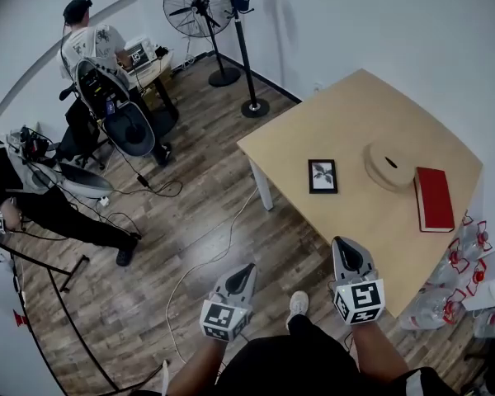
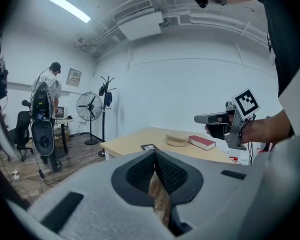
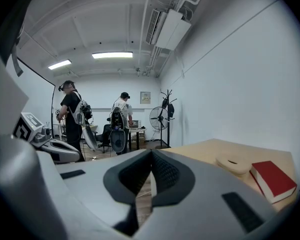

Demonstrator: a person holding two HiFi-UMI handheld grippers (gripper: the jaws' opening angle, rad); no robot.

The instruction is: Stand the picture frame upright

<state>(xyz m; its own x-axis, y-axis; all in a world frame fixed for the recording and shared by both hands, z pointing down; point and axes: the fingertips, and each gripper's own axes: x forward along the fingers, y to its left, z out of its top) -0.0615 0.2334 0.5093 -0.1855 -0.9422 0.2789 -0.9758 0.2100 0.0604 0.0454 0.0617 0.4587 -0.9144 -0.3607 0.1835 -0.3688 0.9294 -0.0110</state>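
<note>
Worktop (image 1: 338,122) ahead, approach step, nothing touched yet. Left tongs (image 1: 246,269) and right tongs (image 1: 344,244) both clenched, empty, over the floor. Picture frame (image 1: 322,176) lies flat near worktop's left edge, beside wooden disc (image 1: 389,165). Next, likely: reach in, release tongs, grip frame edge, tip it up.
</note>
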